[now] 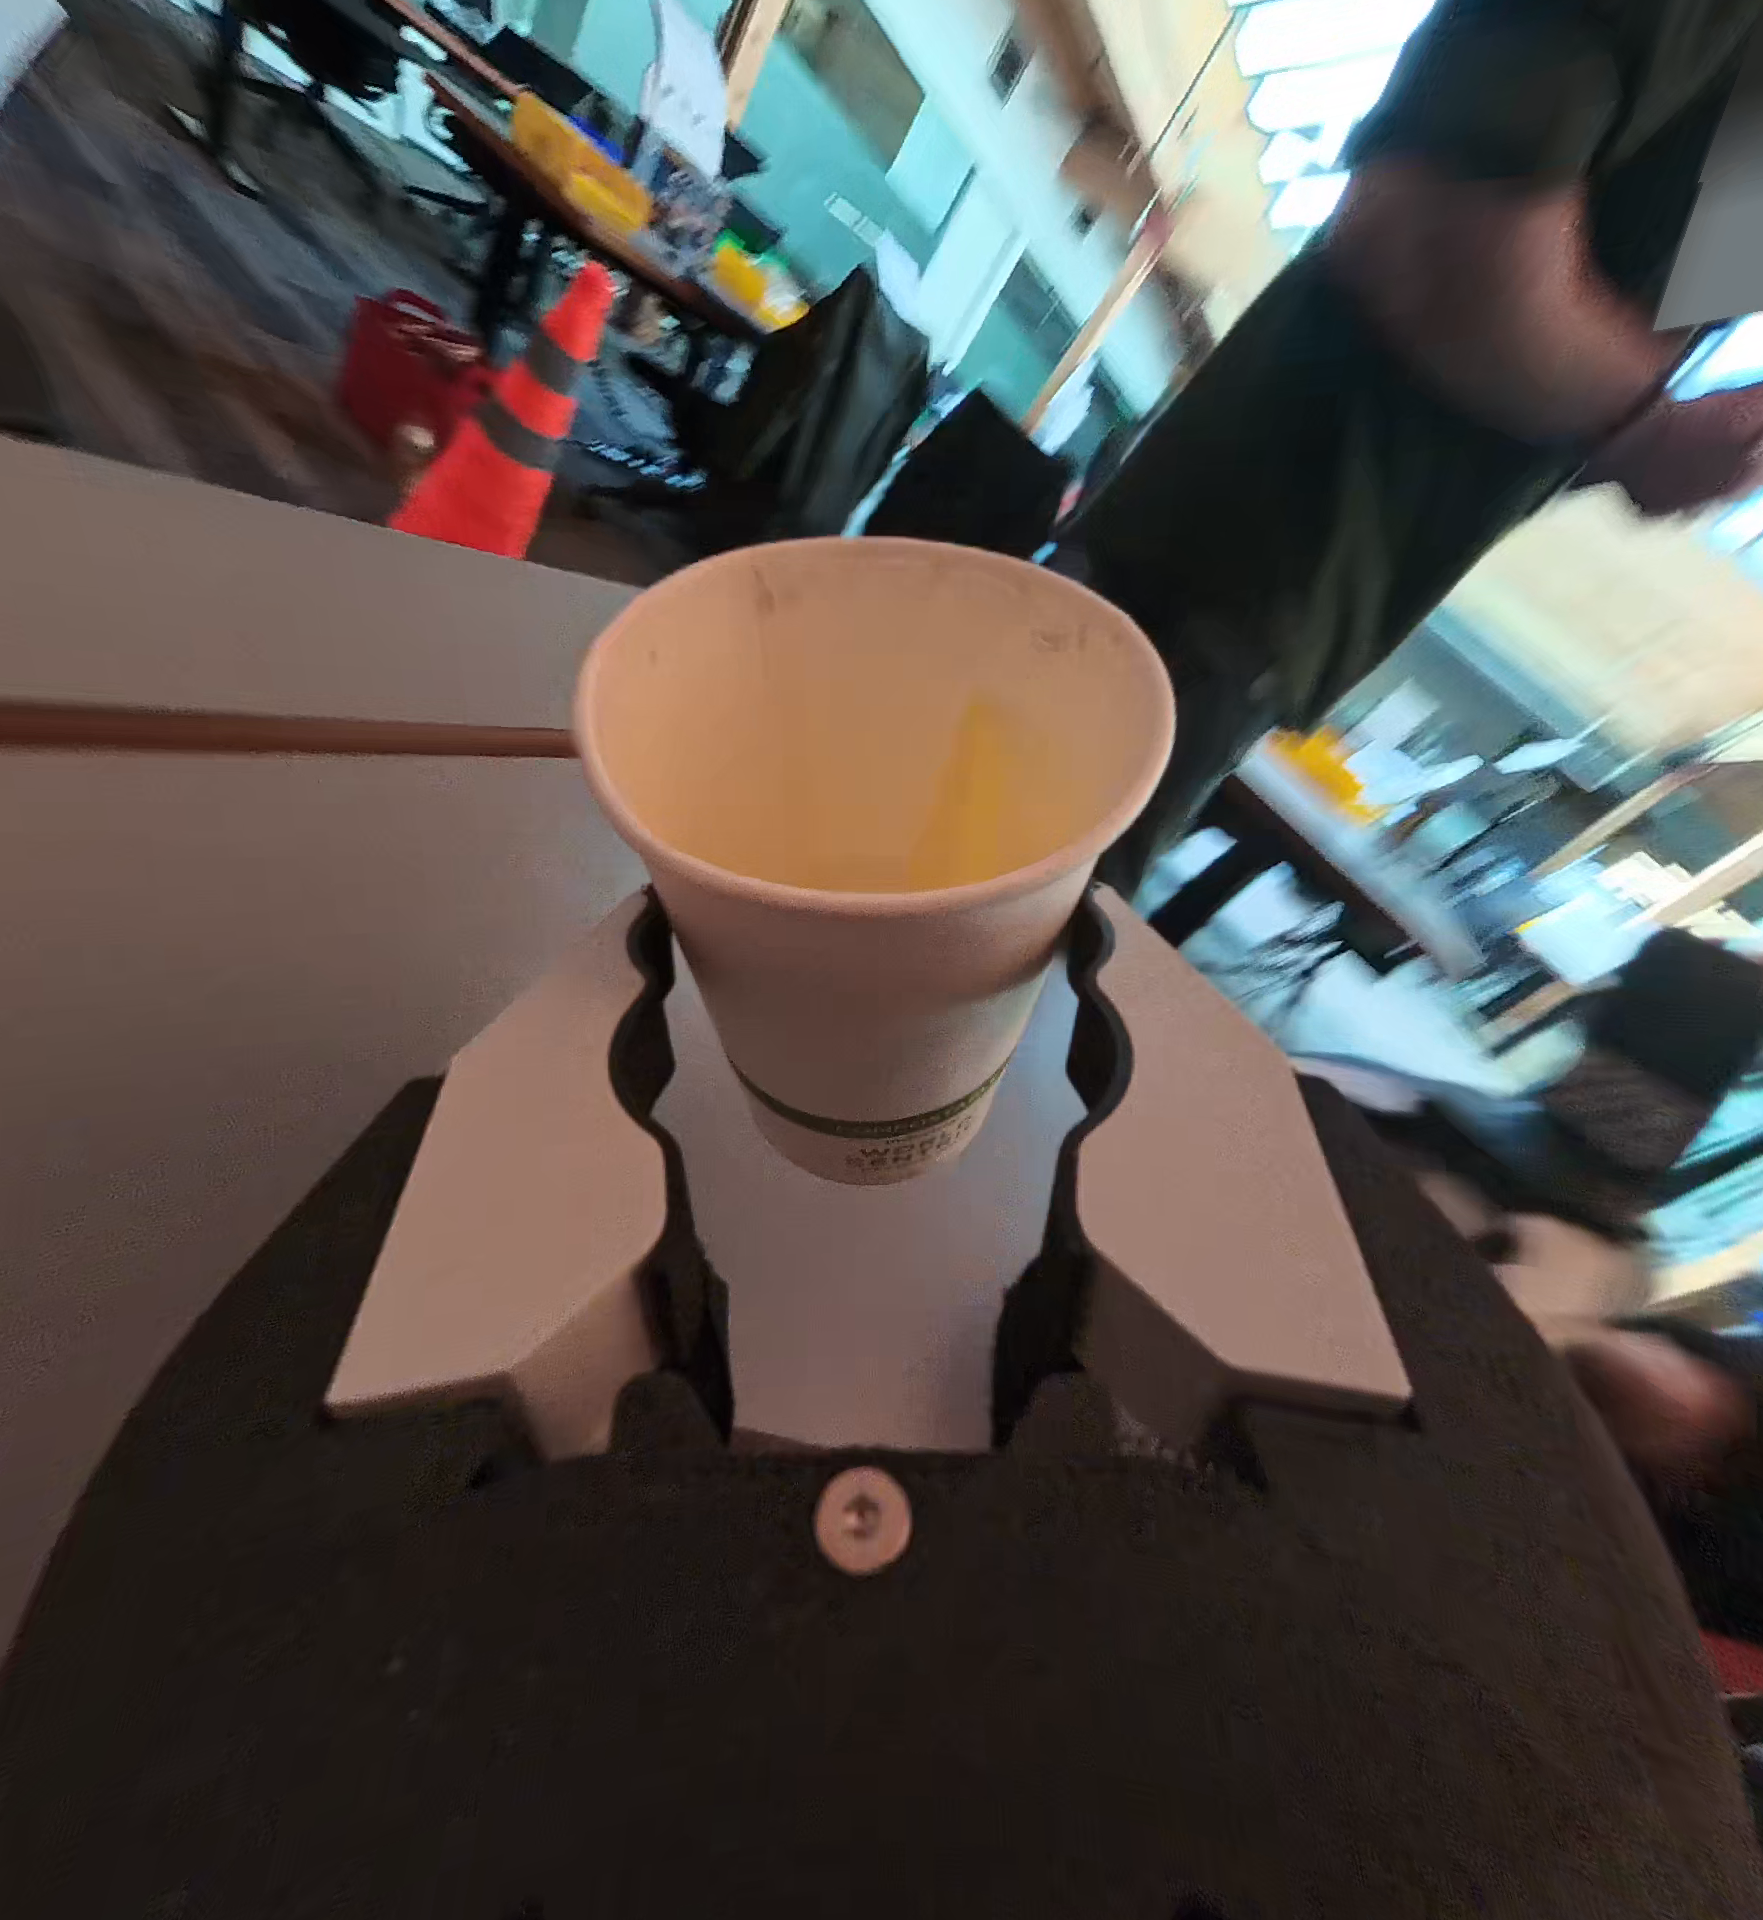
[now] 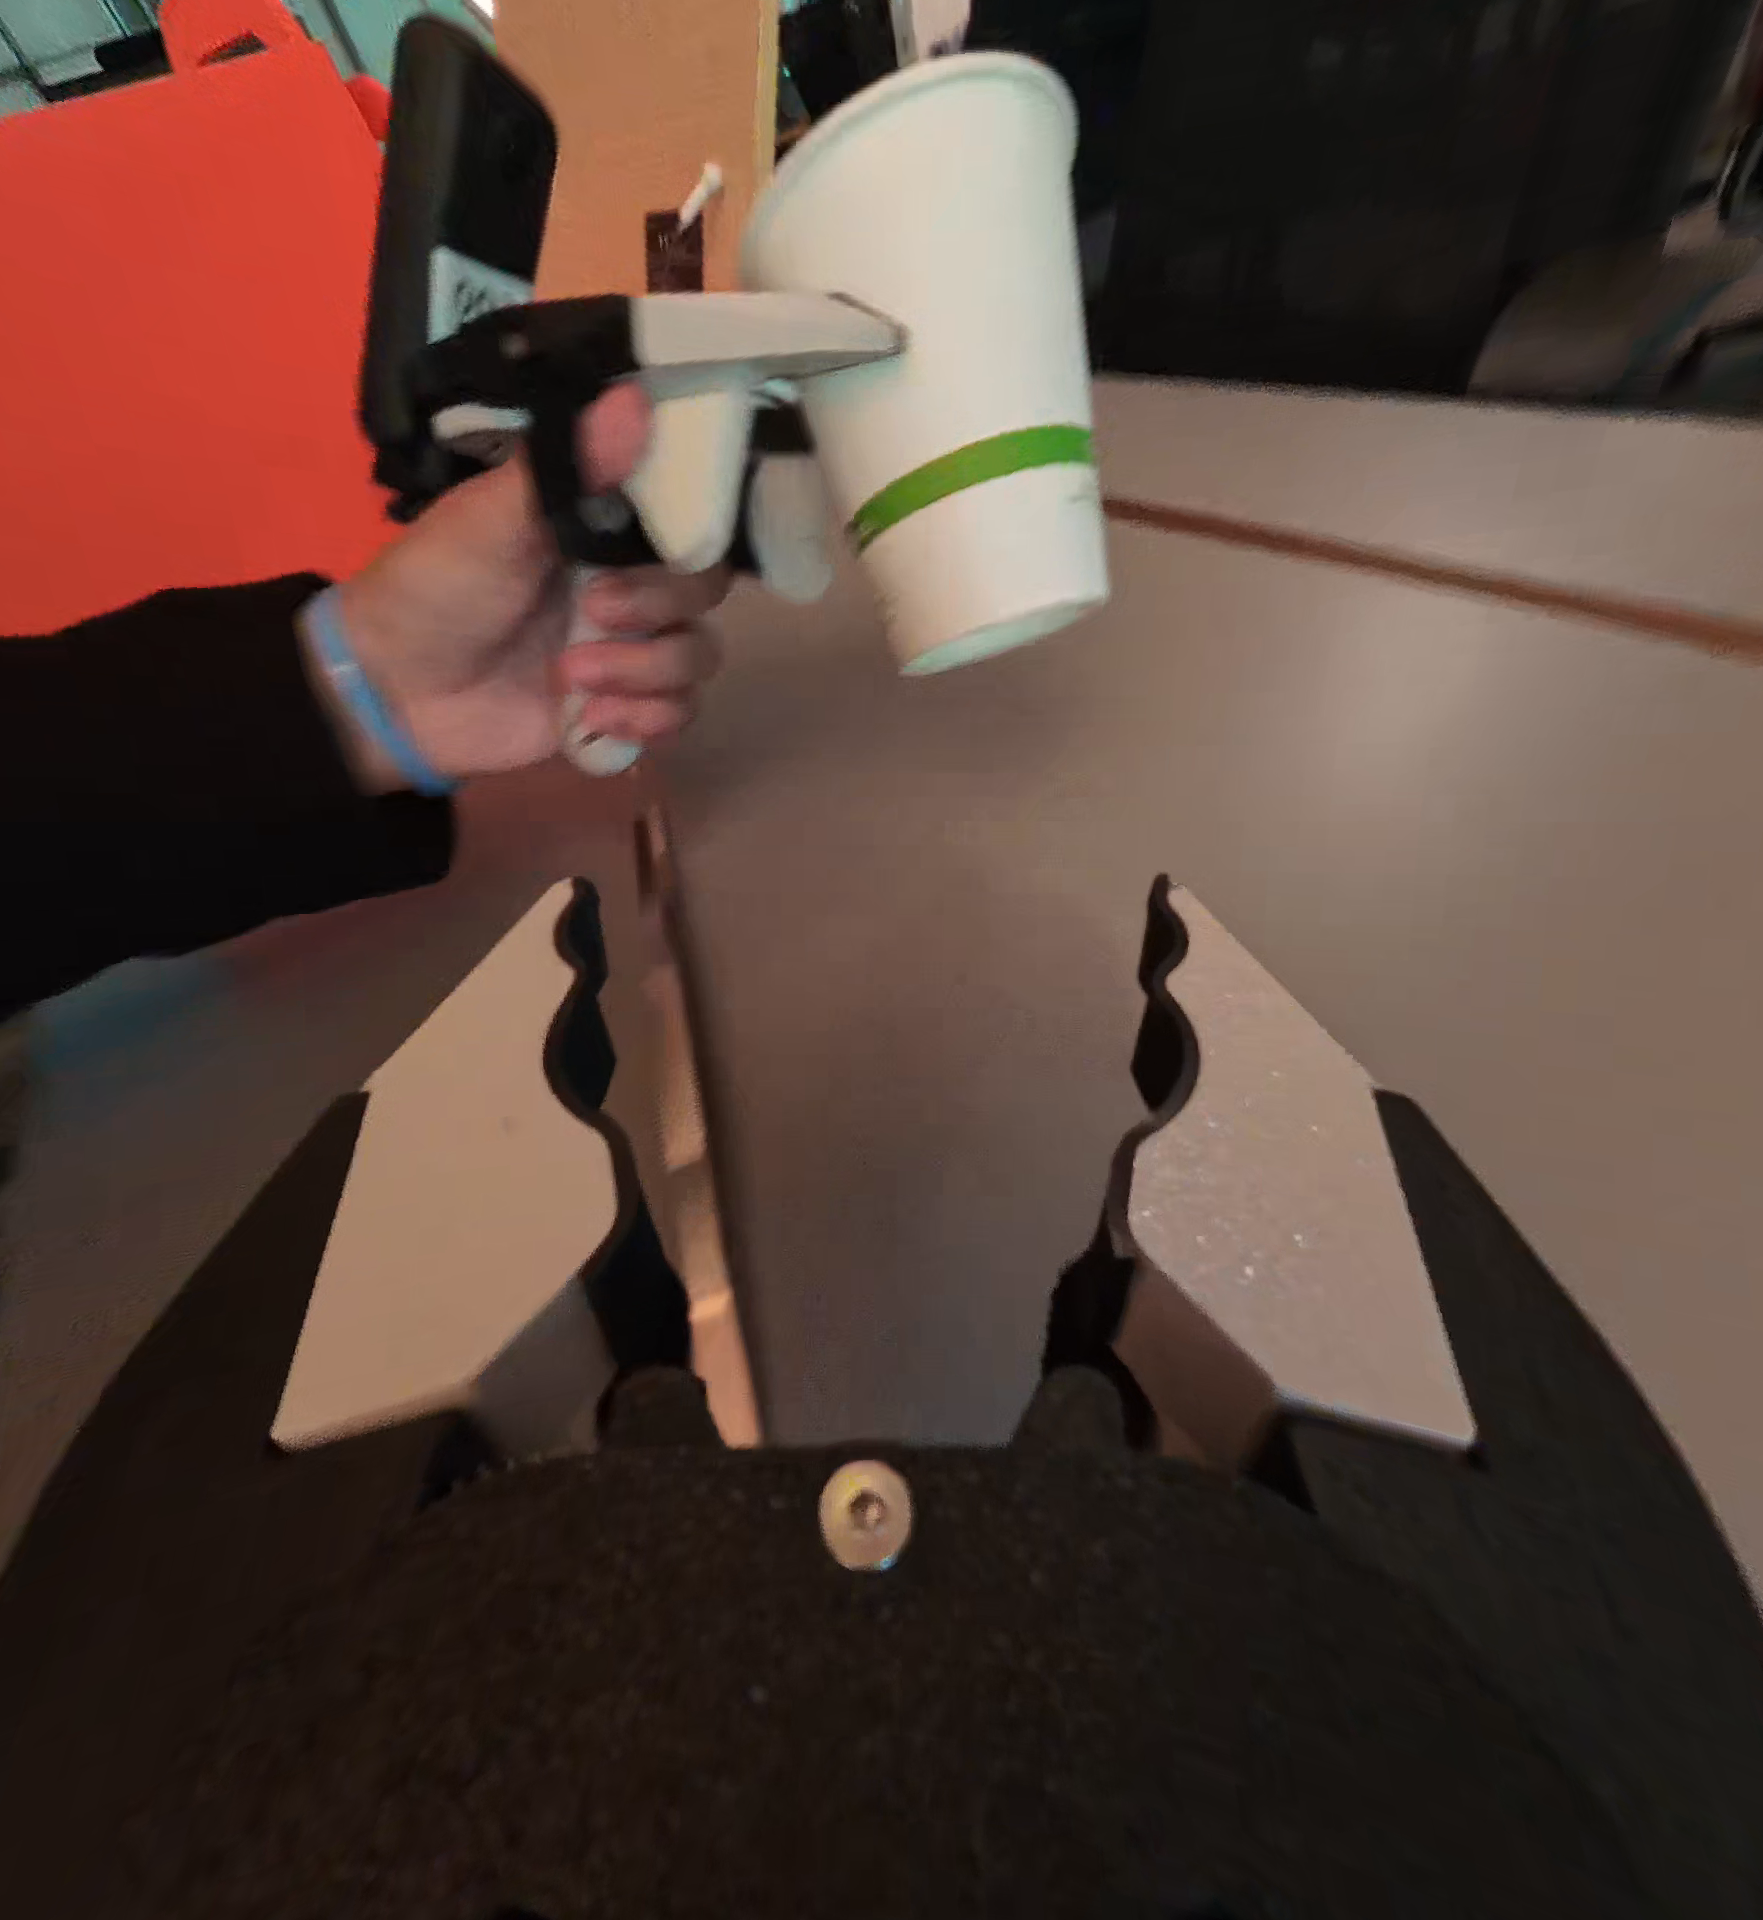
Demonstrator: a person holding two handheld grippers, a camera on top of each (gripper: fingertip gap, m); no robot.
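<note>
Big grey table (image 2: 1376, 831) stretching out under both claws, a thin brown seam line (image 2: 1479, 587) running across it ahead of the right one. Off beyond the left claw, a person in dark clothes (image 1: 1376, 436) stands blurred on its right-hand side, and an orange traffic cone (image 1: 513, 416) sits on the floor past the table edge, ahead and to its left. From the right wrist view, an orange panel (image 2: 129, 343) fills the far left.

Now the left gripper (image 1: 872, 940): jaws clamped on the white paper cup (image 1: 872, 831), pinching its wall about midway up, rim toward the far side, green band near the base. The cup is off the table, lifted clear and tipped, and there's a yellowish tint down inside it. In the right wrist view that same cup (image 2: 944, 353) hangs up ahead and slightly left, gripped side-on, a hand (image 2: 503, 623) with a blue wristband (image 2: 368, 691) wrapped round the handle.

Right gripper (image 2: 872, 904): jaws spread wide apart, nothing between them, only bare tabletop below.
</note>
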